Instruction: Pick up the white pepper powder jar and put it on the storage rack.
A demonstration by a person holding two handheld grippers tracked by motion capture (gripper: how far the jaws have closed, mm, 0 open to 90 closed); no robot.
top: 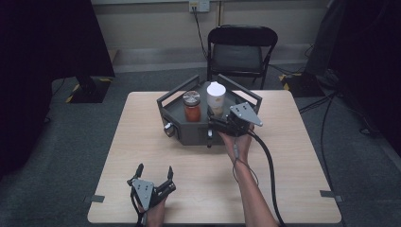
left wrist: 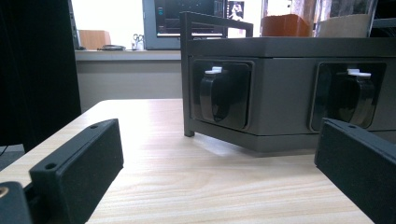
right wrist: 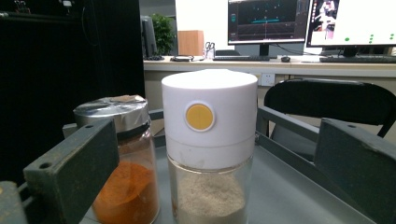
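Pale wooden table (top: pixel 142 142) on grey carpet (top: pixel 56 156) — both claws, left claw (top: pixel 154 177) and right claw (top: pixel 212 127), gape empty.

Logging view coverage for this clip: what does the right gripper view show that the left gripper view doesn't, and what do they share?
Right gripper view alone: the white-capped jar with its yellow button, pale powder inside, standing between the open right tongs; the steel lid of the orange jar; a black chair.

Left gripper view alone: the rack front with two black knobs, and bare table between the open left tongs.

Both: the two jars, the rack, monitors behind.
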